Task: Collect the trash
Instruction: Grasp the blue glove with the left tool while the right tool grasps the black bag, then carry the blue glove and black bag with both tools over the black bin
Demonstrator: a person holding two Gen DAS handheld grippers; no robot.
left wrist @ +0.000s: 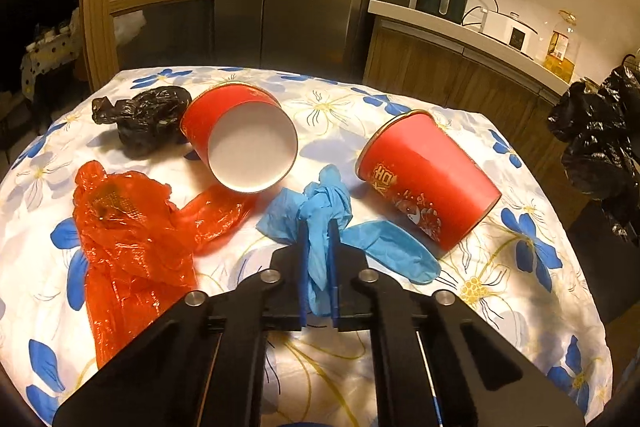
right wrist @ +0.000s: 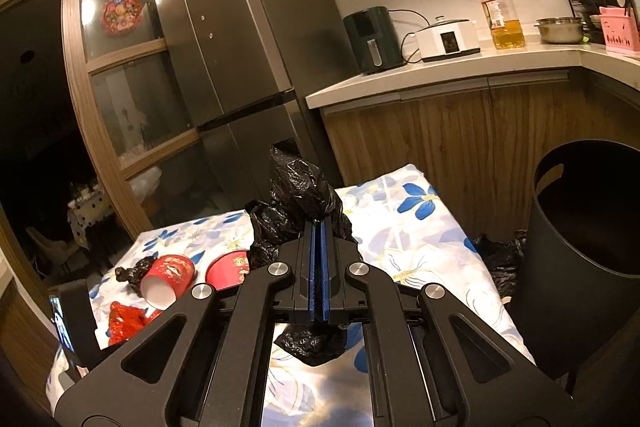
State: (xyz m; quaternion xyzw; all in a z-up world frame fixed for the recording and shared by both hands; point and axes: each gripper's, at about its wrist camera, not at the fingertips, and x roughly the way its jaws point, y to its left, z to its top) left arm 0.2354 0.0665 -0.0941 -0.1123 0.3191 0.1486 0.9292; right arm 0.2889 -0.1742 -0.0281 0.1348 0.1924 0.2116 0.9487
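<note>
In the left wrist view, the left gripper (left wrist: 319,227) sat at lower centre of the frame, its jaws clenched on a crumpled blue rubber glove (left wrist: 320,211) that lay on the flower-printed white and blue tablecloth (left wrist: 520,291). The glove bunched up above the fingertips and spread to the right of them, one flat lobe reaching toward a red paper cup with gold lettering (left wrist: 428,187) lying on its side at right of centre. A second red paper cup (left wrist: 244,139), white mouth facing the camera, lay at upper centre-left, touching a small wadded black plastic bag (left wrist: 144,117) at its left. A crinkled orange-red plastic bag (left wrist: 128,239) sprawled at lower left, just beside the gripper's body.

In the right wrist view, the right gripper (right wrist: 319,227) at centre was clamped tight on a crumpled black plastic bag (right wrist: 300,187), held above the cloth, bulging above the fingertips and hanging below the jaws. A dark round bin (right wrist: 580,223) stood at the right edge, beside the table.
</note>
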